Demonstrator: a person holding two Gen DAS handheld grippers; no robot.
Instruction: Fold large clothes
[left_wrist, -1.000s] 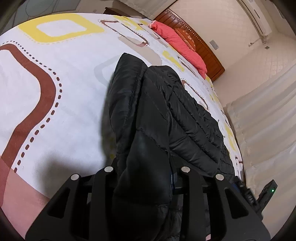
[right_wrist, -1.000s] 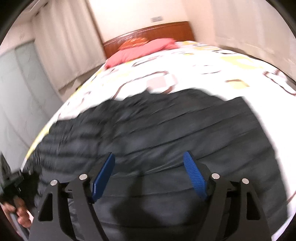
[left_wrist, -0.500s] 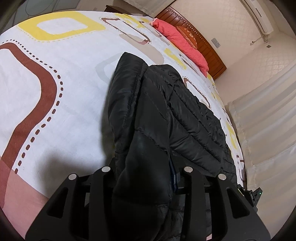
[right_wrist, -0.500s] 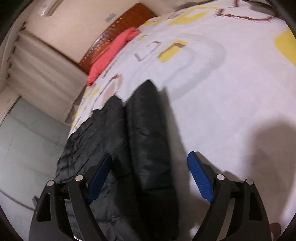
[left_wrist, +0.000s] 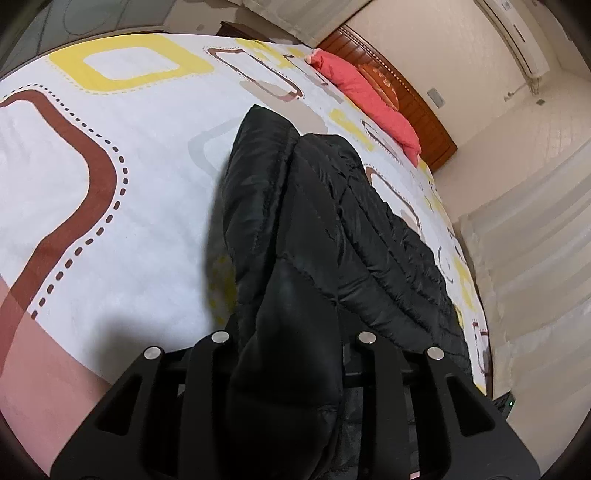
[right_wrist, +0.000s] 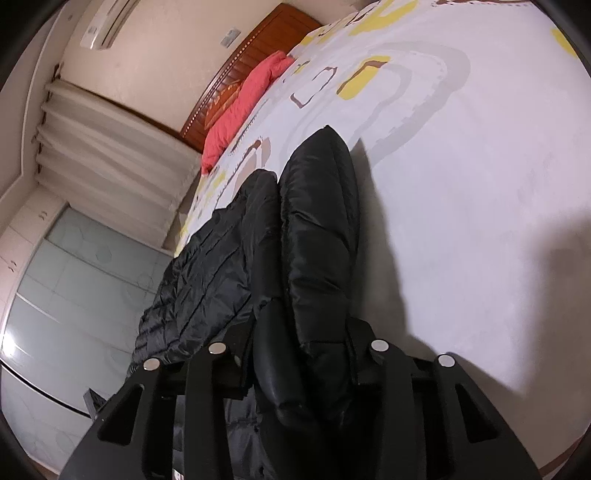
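A black quilted puffer jacket (left_wrist: 332, 229) lies on the bed, with a thick fold of it running up between the fingers of each gripper. My left gripper (left_wrist: 291, 332) is shut on the near end of that fold; the fabric hides its pads. In the right wrist view the jacket (right_wrist: 317, 229) shows as a long padded roll beside the flat quilted body. My right gripper (right_wrist: 299, 343) is shut on the roll's near end, its pads buried in the fabric.
The bed (left_wrist: 110, 184) has a white cover with yellow and brown shapes. Red pillows (left_wrist: 369, 92) lie against a wooden headboard (left_wrist: 417, 103) at the far end. Curtains (left_wrist: 535, 258) hang along one side and glass wardrobe doors (right_wrist: 74, 288) stand beyond the bed.
My right gripper swung from over the flat jacket to its edge fold and closed on it; its blue pads no longer show. My left gripper kept its hold, almost still.
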